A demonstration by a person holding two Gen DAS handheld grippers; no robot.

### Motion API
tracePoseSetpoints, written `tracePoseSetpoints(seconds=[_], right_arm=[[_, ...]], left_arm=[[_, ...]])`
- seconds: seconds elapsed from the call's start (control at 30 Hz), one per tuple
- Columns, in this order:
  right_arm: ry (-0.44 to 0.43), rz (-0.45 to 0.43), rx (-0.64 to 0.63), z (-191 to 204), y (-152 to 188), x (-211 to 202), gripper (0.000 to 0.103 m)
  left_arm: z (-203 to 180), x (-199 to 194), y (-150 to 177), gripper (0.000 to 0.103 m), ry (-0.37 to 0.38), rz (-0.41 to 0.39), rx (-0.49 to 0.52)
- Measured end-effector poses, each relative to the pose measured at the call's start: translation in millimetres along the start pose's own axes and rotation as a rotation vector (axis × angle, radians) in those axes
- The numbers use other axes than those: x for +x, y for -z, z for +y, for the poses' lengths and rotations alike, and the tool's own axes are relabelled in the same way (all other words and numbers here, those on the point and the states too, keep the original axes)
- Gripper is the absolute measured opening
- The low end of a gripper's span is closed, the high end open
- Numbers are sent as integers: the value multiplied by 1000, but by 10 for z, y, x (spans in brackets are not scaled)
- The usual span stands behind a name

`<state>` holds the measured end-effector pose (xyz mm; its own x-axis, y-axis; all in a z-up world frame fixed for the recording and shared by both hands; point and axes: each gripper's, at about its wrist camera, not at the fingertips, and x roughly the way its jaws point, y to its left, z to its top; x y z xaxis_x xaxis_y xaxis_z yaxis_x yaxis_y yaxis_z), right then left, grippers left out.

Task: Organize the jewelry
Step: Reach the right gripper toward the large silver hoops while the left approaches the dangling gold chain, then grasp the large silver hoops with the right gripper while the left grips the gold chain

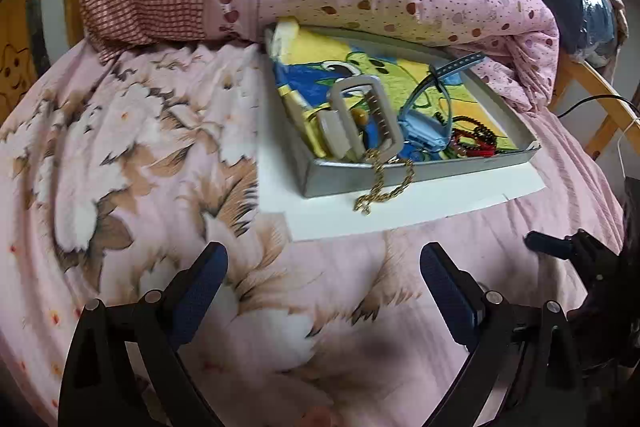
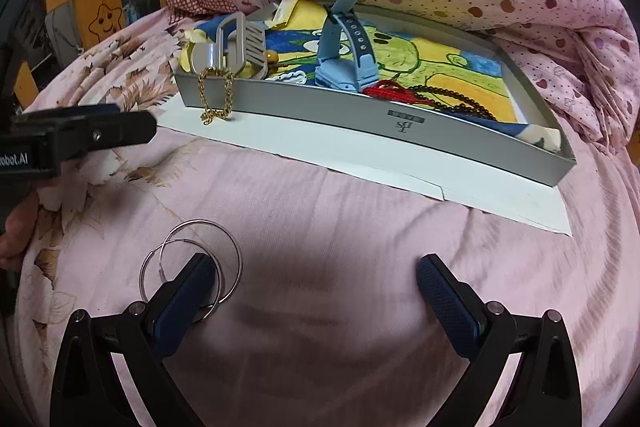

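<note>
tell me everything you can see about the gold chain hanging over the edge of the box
The gold chain is a thick, shiny, metal-looking link chain. It is draped over the near wall of the grey box at its left end, part inside among the other pieces, part hanging down outside as a loop. Its lower end bunches on the white sheet under the box. Neither claw touches it.

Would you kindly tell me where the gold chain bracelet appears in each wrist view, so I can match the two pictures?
Left wrist: the gold chain bracelet hangs over the near wall of the shallow grey tray, just right of centre.
Right wrist: the bracelet drapes over the tray's near-left corner, upper left.
Shared landmark: the light blue wristwatch standing in the tray.
</note>
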<state>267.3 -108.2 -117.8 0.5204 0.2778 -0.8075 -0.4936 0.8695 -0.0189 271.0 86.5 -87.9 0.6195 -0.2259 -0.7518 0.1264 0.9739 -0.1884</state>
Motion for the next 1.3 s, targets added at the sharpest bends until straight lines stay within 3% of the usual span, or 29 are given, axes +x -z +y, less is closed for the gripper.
tracePoseSetpoints(seconds=[0.4,0.47,0.63,0.9,1.2,1.3], right_arm=[[53,4,29,-219,-164,155,103],[56,7,38,-272,-190,185,103],[74,4,39,-338,-270,237,103],[89,-5,32,-361,-316,269,103],[61,-38,-39,-207,-313,199,61],[33,-40,-70,-121,-315,184,42]], left_arm=[[-16,187,-152,93,58,-22,-13],[-53,215,-161,87,66,-24,2],[-106,328,-173,56,89,1,21],[-98,388,-212,28,132,7,9],[-145,455,-249,4,138,17,11],[-137,429,-245,3,136,6,10]])
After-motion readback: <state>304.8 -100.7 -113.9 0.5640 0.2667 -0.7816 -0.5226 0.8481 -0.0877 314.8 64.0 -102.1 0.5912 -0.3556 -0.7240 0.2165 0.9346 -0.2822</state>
